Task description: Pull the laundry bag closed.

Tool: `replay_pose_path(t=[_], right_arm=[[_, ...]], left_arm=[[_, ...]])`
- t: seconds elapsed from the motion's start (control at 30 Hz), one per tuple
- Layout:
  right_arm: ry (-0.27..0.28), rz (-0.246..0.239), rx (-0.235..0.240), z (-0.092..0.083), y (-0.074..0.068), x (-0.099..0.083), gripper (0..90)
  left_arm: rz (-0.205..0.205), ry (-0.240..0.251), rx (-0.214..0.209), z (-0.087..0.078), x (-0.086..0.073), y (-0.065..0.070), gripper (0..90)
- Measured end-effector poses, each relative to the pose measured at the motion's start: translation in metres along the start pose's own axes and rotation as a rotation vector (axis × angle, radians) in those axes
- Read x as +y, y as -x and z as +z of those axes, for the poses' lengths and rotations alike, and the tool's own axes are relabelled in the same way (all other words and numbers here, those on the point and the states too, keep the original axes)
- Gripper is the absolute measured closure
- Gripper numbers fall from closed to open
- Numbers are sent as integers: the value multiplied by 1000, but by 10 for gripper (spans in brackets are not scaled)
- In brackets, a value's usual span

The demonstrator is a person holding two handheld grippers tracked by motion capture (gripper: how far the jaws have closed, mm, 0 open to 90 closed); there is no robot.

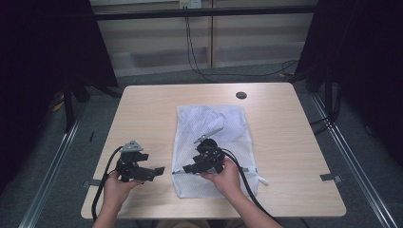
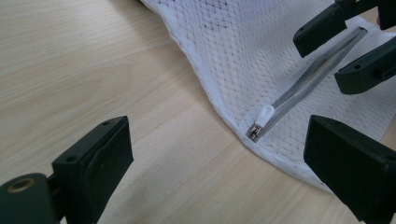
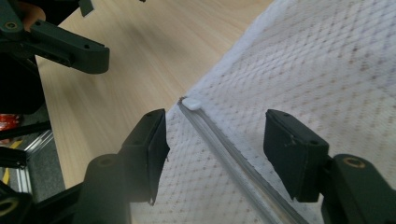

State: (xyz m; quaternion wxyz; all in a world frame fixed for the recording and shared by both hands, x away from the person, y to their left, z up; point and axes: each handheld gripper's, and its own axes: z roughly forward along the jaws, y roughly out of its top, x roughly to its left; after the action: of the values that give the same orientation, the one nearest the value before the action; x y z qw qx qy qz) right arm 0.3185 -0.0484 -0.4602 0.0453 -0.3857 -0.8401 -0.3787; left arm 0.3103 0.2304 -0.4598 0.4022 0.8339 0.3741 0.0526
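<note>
A white mesh laundry bag lies flat in the middle of the wooden table. Its zipper runs along the near edge, and the white zipper pull sits at the bag's left corner. My right gripper hovers over that zipper line with a jaw on either side, open, the pads not touching the mesh. My left gripper is open over bare wood just left of the bag, facing the pull. In the high view the left gripper and right gripper point at each other.
A dark round cable hole is near the table's far edge. Bare wood lies left and right of the bag. Black curtains flank the table, and cables trail across the floor behind it.
</note>
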Motion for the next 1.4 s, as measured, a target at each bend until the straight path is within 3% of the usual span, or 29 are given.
replay_pose_path(t=[0.4, 0.63, 1.17, 1.4], right_arm=[[-24, -2, 42, 13, -5, 5, 491], [-28, 22, 46, 16, -3, 6, 526], [-40, 53, 72, 27, -3, 10, 542], [-56, 39, 75, 35, -5, 10, 570]], left_arm=[[-1, -3, 7, 0, -1, -1, 80], [-10, 3, -2, -1, -1, -1, 84], [-18, -1, -14, -2, -1, -2, 87], [-19, -3, -16, -2, -2, -3, 88]])
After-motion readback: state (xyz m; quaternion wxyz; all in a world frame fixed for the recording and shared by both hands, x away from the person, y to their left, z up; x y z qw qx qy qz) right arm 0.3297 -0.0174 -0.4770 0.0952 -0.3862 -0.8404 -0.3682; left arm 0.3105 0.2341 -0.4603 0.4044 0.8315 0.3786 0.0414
